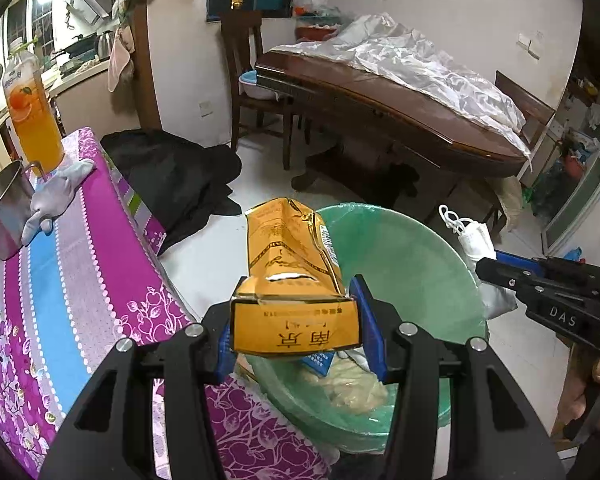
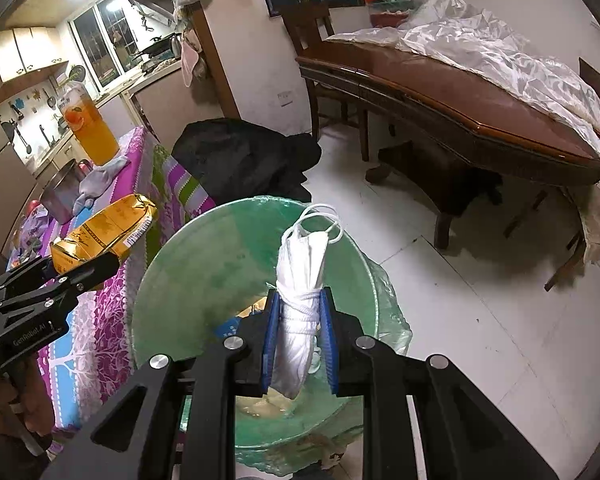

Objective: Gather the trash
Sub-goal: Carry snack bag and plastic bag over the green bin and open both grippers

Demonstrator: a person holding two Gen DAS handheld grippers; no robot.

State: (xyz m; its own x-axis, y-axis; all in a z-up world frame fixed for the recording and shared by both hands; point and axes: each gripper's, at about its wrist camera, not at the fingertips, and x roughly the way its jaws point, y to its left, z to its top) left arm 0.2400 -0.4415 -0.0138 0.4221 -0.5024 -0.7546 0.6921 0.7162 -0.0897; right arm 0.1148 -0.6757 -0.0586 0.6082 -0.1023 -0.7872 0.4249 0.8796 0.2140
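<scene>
Both claws hold trash over the green-lined bin (image 1: 412, 248).
The left gripper (image 1: 296, 334), lower centre, is clamped half-wide on a yellow pack (image 1: 292, 276); the right gripper (image 2: 300, 332), lower centre, pinches a rolled white mask (image 2: 300, 280) narrowly.

A bench (image 1: 80, 240) draped in a purple, blue and white patterned cloth carried a tall bottle of orange drink (image 1: 34, 120), a steel pot (image 1: 4, 216) and a grey glove (image 1: 56, 196) lying against them. On the white tiled floor (image 2: 440, 280) just beside it stood a bin lined with a green bag (image 2: 204, 264), with a black heap of cloth (image 2: 244, 160) behind.
</scene>
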